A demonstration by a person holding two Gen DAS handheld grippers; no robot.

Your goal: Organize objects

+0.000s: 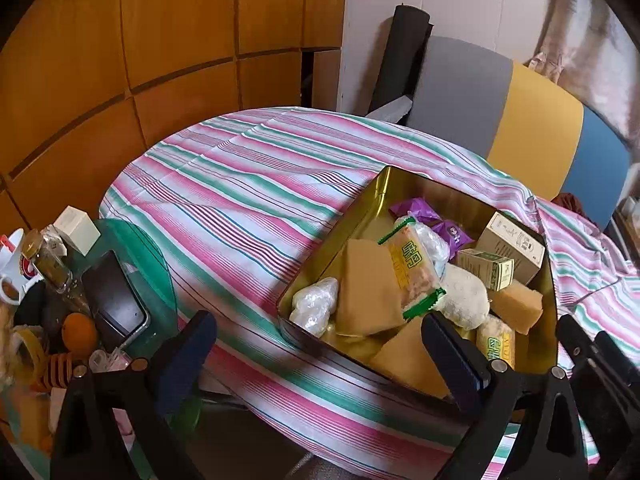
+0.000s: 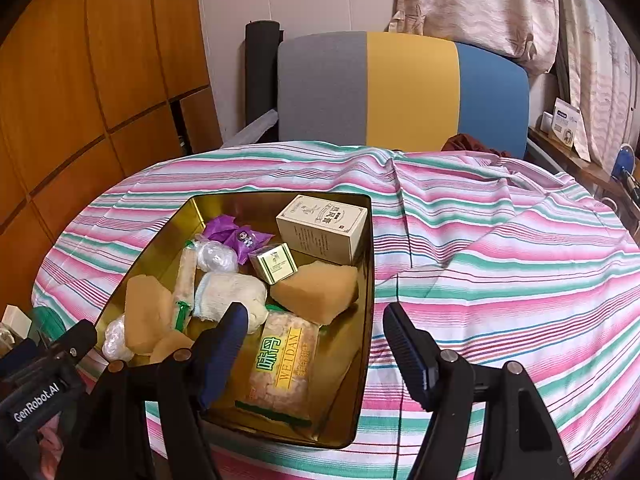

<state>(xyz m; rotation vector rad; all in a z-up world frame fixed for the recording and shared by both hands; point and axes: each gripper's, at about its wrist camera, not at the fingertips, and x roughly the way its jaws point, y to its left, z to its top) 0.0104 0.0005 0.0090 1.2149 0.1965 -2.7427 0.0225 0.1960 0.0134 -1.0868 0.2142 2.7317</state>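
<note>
A gold tin box (image 2: 370, 240) (image 1: 320, 264) sits on the striped tablecloth and holds several items: tan sponges (image 2: 316, 292), a rolled white cloth (image 2: 228, 292), purple packets (image 2: 240, 236), a cream carton (image 2: 324, 228), a small green-and-white box (image 2: 274, 262) and snack packs marked WEIDAN (image 2: 282, 368) (image 1: 416, 272). My right gripper (image 2: 314, 322) is open and empty above the tin's near end. My left gripper (image 1: 320, 328) is open and empty over the tin's near left edge. The left gripper's body shows at the lower left of the right wrist view (image 2: 44, 380).
The round table's striped cloth (image 2: 500, 264) is bare to the right of the tin and behind it. A grey, yellow and blue chair back (image 2: 400, 88) stands beyond the table. A green glass side table (image 1: 140, 248) at the left holds a jar, an orange, a phone, tape and a mug.
</note>
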